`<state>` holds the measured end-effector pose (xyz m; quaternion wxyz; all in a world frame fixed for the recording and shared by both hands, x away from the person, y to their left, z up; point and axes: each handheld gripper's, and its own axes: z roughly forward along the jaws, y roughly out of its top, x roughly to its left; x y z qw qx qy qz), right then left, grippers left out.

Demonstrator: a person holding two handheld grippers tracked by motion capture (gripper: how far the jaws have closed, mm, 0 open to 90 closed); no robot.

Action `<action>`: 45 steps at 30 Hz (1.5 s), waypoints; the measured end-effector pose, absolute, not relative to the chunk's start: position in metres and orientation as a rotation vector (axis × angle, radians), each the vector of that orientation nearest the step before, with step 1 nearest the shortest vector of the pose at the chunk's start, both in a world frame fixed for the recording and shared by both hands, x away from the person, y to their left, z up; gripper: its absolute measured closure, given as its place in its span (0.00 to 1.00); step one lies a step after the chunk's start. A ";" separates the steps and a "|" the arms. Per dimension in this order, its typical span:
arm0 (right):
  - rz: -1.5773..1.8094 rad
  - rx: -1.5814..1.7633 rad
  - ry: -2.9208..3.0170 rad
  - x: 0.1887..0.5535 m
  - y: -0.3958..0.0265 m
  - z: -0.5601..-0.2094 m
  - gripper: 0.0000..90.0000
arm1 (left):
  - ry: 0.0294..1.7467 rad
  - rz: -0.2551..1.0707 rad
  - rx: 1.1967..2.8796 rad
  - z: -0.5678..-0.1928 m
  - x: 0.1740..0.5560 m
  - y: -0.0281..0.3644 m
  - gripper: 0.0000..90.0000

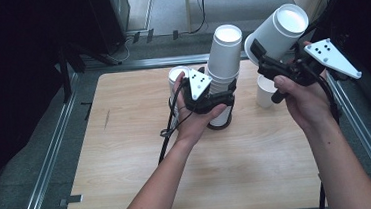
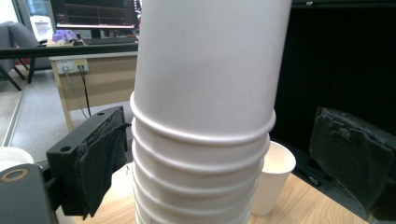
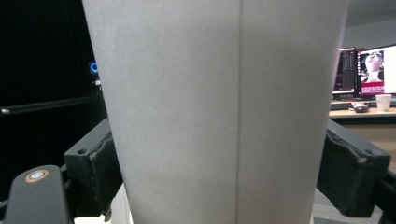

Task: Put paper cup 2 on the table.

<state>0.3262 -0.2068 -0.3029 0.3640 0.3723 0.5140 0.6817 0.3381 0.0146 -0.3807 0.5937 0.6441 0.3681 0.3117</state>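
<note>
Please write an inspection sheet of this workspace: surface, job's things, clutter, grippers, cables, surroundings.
Surface: wooden table, pale, bare in front.
Job's things: cup stack upright at the table's middle; held cup tilted in the air; single cup upright right of the stack; another cup behind the left hand.
Clutter: nothing seen.
Grippers: left gripper around the stack, a gap at its right pad; right gripper shut on the held cup.
Cables: black cable hangs from the left gripper.
Surroundings: grey floor, metal rails, desks with monitors.
</note>
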 end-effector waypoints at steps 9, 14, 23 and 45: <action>1.730 0.978 1.343 0.319 -0.211 -0.325 0.15 | 0.841 0.702 1.517 -0.385 0.324 0.021 0.03; 1.714 0.995 1.352 0.315 -0.212 -0.337 0.15 | 0.842 0.704 1.523 -0.388 0.316 0.028 0.03; 1.676 0.997 1.368 0.305 -0.208 -0.354 0.15 | 0.843 0.697 1.526 -0.394 0.301 0.037 0.03; 1.537 1.007 1.397 0.281 -0.196 -0.398 0.15 | 0.877 0.672 1.571 -0.420 0.268 0.055 0.03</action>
